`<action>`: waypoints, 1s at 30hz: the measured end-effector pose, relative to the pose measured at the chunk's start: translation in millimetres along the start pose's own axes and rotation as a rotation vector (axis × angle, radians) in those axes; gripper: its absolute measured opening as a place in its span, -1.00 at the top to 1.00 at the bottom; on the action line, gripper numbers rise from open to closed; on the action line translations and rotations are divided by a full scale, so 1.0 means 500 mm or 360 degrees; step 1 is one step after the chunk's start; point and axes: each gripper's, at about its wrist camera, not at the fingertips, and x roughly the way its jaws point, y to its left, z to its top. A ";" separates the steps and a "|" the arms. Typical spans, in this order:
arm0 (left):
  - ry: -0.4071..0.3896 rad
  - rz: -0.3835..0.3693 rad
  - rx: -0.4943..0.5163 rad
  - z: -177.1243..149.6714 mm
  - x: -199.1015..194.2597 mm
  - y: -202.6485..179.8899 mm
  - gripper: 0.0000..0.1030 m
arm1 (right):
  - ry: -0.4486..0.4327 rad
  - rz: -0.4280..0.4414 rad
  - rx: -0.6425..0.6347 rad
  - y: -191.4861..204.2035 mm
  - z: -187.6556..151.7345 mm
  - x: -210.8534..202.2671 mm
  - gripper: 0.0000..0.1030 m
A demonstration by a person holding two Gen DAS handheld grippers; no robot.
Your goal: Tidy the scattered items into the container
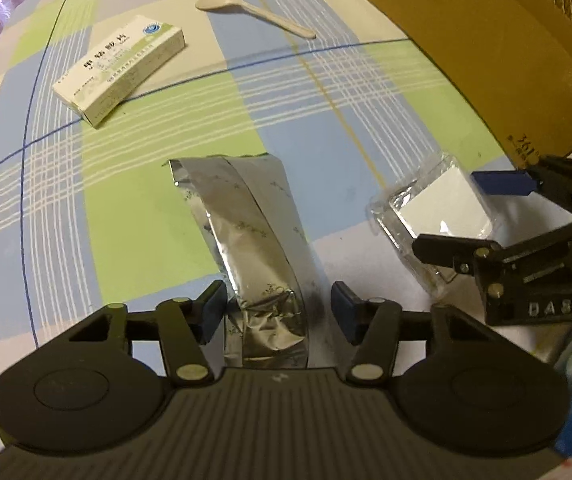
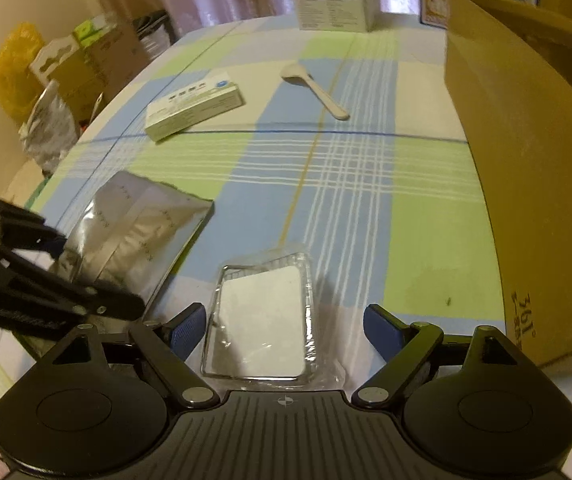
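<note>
Now your left gripper [image 1: 277, 312] tips steeply down, jaws spread either side of the foil pouch [image 1: 245, 232], whose near end vanishes under the gripper body; whether the pads touch is hard to tell. Your right gripper [image 2: 286, 332] stands wide around the clear packet [image 2: 261, 320], cardboard box [image 2: 526, 200] at right.

My left gripper [image 1: 277, 312] points steeply down, its blue pads parted at about nine and three o'clock, and neither pad presses on anything. My right gripper [image 2: 286, 328] tilts down less steeply with its jaws spread wider, and these pads also touch nothing. From my left wrist camera the right gripper shows at three o'clock, its fingers reaching in toward the centre. From my right wrist camera the left gripper sits at nine o'clock, dark and slightly blurred.
</note>
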 end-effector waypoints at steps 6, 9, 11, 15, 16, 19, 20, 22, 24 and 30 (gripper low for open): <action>0.0003 -0.0008 0.0012 -0.007 0.000 0.001 0.14 | 0.0005 -0.0061 -0.0192 0.039 -0.010 0.005 -0.61; 0.0005 -0.0012 0.0017 -0.005 0.001 0.000 0.14 | 0.0033 -0.0082 -0.0214 0.041 -0.014 0.015 -0.61; 0.0005 -0.0017 0.0009 -0.004 0.002 0.001 0.13 | 0.0042 -0.0094 -0.0200 0.037 -0.014 0.019 -0.60; 0.0015 -0.0007 -0.0012 -0.001 0.012 0.000 0.06 | 0.0059 -0.0100 -0.0169 0.031 -0.013 0.025 -0.44; 0.0016 -0.0001 -0.0010 -0.001 0.014 -0.001 0.06 | 0.0063 -0.0101 -0.0173 0.031 -0.014 0.026 -0.37; 0.0012 0.0015 0.0000 -0.002 0.014 -0.006 0.08 | 0.0060 -0.0108 -0.0193 0.036 -0.015 0.024 -0.16; 0.0011 0.0016 0.0002 -0.003 0.014 -0.007 0.09 | 0.0059 -0.0109 -0.0196 0.037 -0.015 0.023 -0.15; 0.0010 0.0014 0.0004 -0.004 0.013 -0.005 0.17 | 0.0059 -0.0111 -0.0200 0.038 -0.015 0.024 -0.14; 0.0005 0.0013 0.0019 -0.005 0.010 -0.006 0.22 | 0.0053 -0.0111 -0.0197 0.039 -0.016 0.023 -0.12; 0.0001 0.0031 0.0068 -0.015 -0.003 -0.011 0.25 | 0.0011 -0.0117 -0.0160 0.031 -0.011 0.015 -0.09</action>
